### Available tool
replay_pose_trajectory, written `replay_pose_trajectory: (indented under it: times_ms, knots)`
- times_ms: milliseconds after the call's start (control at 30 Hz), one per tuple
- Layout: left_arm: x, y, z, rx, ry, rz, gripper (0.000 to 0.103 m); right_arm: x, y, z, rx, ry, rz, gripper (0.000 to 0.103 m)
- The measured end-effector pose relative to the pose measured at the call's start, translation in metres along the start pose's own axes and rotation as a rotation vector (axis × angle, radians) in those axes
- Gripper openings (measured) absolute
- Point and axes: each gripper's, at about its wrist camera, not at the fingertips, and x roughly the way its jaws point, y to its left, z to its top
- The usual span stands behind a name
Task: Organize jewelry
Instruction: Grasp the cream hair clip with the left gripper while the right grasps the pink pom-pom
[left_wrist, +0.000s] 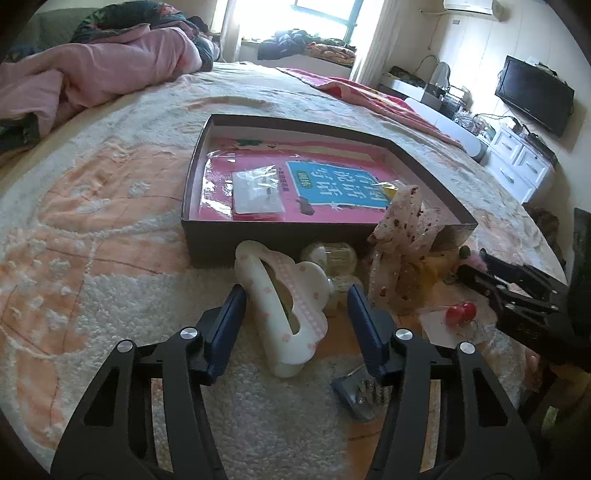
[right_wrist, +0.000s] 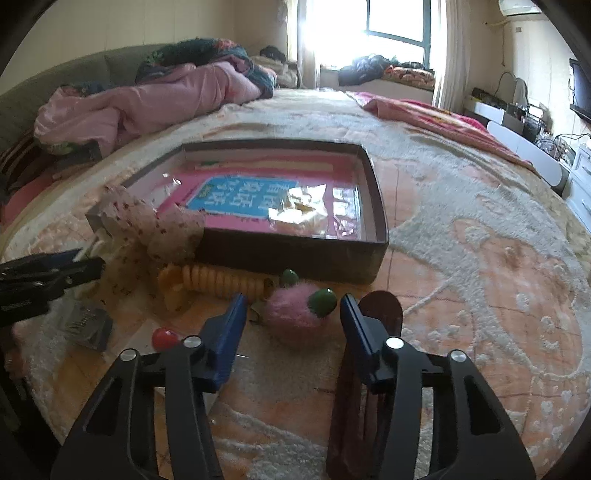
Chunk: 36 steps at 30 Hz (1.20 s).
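Surface: bed (left_wrist: 110, 206) under a fleecy cream-and-peach blanket (right_wrist: 480, 258).
Middle: open dark box (left_wrist: 207, 236).
In front of the box: white claw clip (left_wrist: 284, 306), yellow spiral tie (right_wrist: 221, 282), dotted bow (left_wrist: 399, 240), pink pompom (right_wrist: 295, 317), red beads (left_wrist: 460, 314), brown clip (right_wrist: 380, 306).
Far side: pink quilt (left_wrist: 92, 77).

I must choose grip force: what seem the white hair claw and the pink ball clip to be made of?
The white hair claw: probably hard plastic, smooth with a slight sheen and printed pink flowers. The pink ball clip: soft fuzzy fibre, likely faux fur, with blurred matte edges; its green beads look glossy, plastic or glass.
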Motion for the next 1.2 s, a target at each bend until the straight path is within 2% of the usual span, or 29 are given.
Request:
replay_pose_trajectory:
  times_ms: [67,100,133,167,400,733,967,1200]
  knots:
    - [-0.002,0.002,0.0,-0.005,-0.001,-0.003,0.04,0.007,-0.002,-0.001,0.014,0.028,0.012,0.036]
    - [-0.003,0.002,0.0,-0.004,-0.003,-0.001,0.036,0.009,-0.003,-0.002,0.025,0.039,0.026,0.034]
    - [-0.003,0.003,0.001,-0.004,0.0,-0.001,0.036,0.009,-0.003,-0.002,0.028,0.039,0.028,0.033]
    - [-0.003,0.005,0.0,-0.007,0.003,-0.004,0.036,0.008,-0.002,-0.003,0.029,0.036,0.032,0.028]
    - [-0.008,0.012,0.0,0.001,-0.002,0.014,0.036,-0.005,-0.003,-0.003,0.046,-0.003,0.065,0.026]
    - [-0.035,0.024,0.004,-0.027,-0.053,0.048,0.035,-0.028,0.004,0.0,0.032,-0.075,0.117,0.026]
    - [-0.049,0.018,0.016,-0.011,-0.104,0.047,0.034,-0.038,0.007,0.006,0.028,-0.103,0.13,0.026]
    - [-0.048,0.007,0.033,0.009,-0.13,0.033,0.034,-0.043,0.005,0.014,0.028,-0.127,0.129,0.026]
